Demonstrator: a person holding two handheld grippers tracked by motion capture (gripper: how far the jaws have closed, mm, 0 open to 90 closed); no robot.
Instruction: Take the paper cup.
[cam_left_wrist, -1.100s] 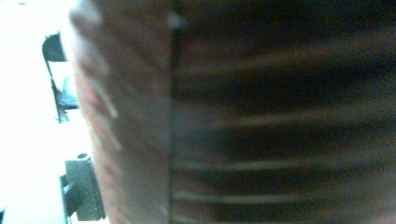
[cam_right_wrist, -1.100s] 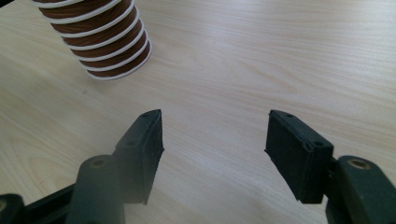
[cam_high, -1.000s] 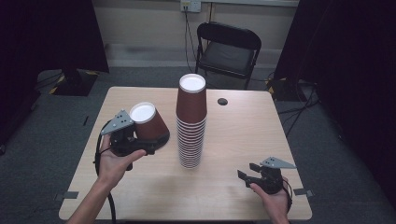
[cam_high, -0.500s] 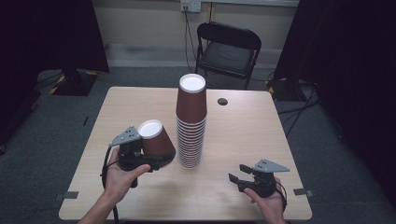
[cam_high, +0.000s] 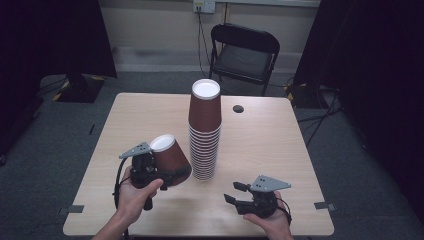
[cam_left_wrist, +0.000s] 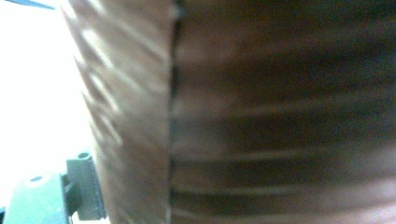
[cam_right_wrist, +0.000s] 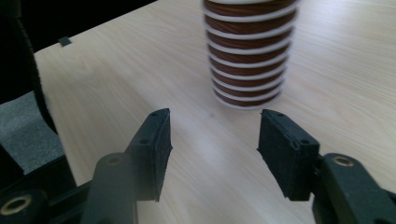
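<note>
Tall stack of brown paper cups stands upside down near the middle of the surface, white base on top. In the right gripper view the stack's lower rims show as white-edged rings, w/ bare wood around them.

Left gripper is at the near-left of the surface, just left of the stack, held up in the person's left hand. It's grasping a single brown cup, clenched on the cup's wall; cup is tilted, white base up and to the far-left, open mouth down toward the right. Cup sits close beside the stack but apart from it, as far as the high view shows. In the left gripper view the cup's wall is right up against the camera (blurred, a vertical seam visible).

Right gripper is at the near-right, held low over the surface by the right hand, jaws pointing left. It's released: jaws spread wide w/ nothing between the pads, only wood behind.

Far side: small dark round thing on the surface right of the stack; black folding chair beyond the far edge.
</note>
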